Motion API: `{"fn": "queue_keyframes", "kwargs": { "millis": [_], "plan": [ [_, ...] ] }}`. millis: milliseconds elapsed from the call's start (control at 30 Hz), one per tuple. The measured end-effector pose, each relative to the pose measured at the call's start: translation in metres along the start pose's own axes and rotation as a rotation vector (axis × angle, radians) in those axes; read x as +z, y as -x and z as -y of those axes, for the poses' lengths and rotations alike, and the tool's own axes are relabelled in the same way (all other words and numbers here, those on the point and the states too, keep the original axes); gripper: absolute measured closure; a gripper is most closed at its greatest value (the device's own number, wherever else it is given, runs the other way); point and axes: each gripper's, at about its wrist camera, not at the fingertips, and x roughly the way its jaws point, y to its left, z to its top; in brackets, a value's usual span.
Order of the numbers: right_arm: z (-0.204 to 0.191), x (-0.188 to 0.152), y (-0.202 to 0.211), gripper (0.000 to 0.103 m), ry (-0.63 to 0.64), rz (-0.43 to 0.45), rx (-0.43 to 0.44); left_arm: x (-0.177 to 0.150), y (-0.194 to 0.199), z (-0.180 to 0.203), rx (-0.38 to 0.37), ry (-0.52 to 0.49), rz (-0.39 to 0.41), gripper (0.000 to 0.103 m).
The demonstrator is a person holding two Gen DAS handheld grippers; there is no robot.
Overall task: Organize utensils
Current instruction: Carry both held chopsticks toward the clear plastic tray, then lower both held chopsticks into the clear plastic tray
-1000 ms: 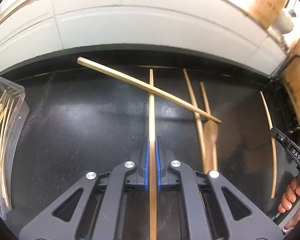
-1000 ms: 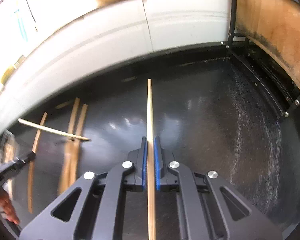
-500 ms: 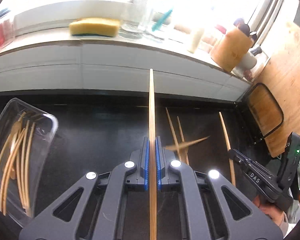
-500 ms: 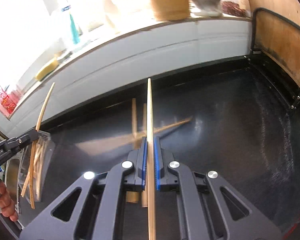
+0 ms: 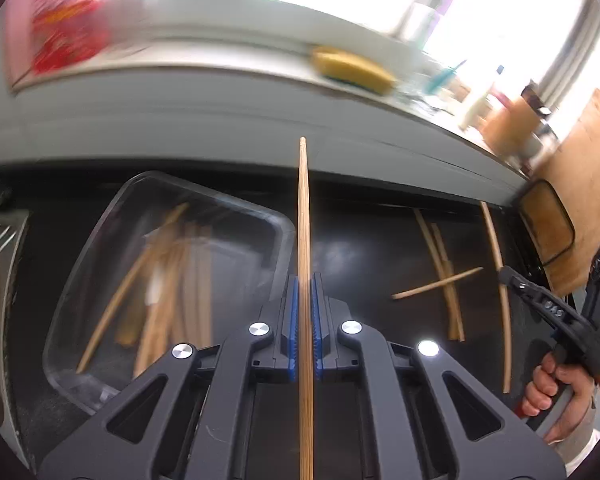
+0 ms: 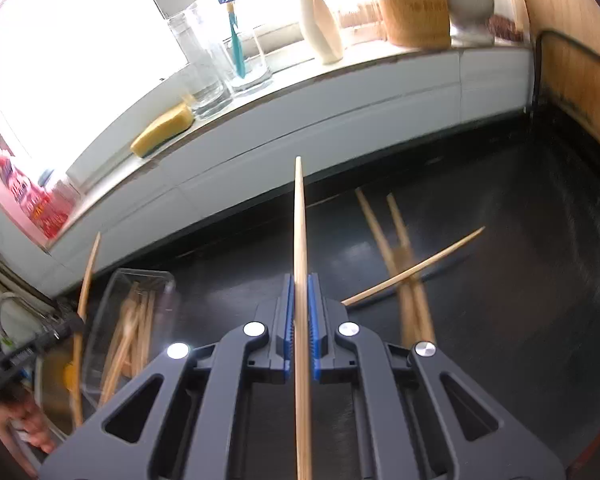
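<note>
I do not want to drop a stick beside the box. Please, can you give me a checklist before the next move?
1. Left tool shut on its chopstick: ok.
2. Right tool shut on its chopstick: ok.
3. Clear container in view, open on top: ok.
4. Left chopstick over the container: not ok, its tip is past the right rim.
5. Room inside the container: ok, sticks lie flat there.
6. Loose sticks left on the black counter: not ok, several remain.

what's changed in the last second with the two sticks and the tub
Both tools, left tool and right tool, lifted and swung left, carrying their chopsticks toward the clear tub. Both grips stayed shut. The loose sticks stayed on the black counter.
</note>
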Motion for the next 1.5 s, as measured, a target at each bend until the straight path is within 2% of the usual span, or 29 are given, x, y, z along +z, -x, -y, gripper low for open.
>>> {"fn": "queue_keyframes", "kwargs": {
  "millis": [133, 367, 533, 867, 1267, 1500],
  "plan": [
    [-0.033, -0.014, -0.003, 0.096, -0.023, -0.014, 0.063, -0.004, 0.004, -0.039, 0.012, 0.011, -0.037, 0.098],
    [-0.102, -0.039, -0.019, 0.096, -0.07, -0.076, 0.194, 0.007, 0.014, -0.082, -0.003, -0.022, -0.105, 0.097],
    [-0.148, -0.059, -0.025, 0.096, -0.025, -0.112, 0.231, 0.005, 0.026, -0.102, 0.009, -0.036, -0.096, 0.097],
    [-0.188, -0.069, -0.031, 0.096, 0.004, -0.136, 0.232, 0.001, 0.038, -0.114, 0.039, -0.091, -0.092, 0.097],
    [-0.207, -0.092, -0.053, 0.096, -0.021, -0.23, 0.202, 0.005, 0.023, -0.13, 0.035, -0.091, -0.163, 0.097],
    [-0.212, -0.093, -0.056, 0.095, -0.018, -0.24, 0.187, 0.005, 0.016, -0.139, 0.02, -0.101, -0.206, 0.097]
  ]
}}
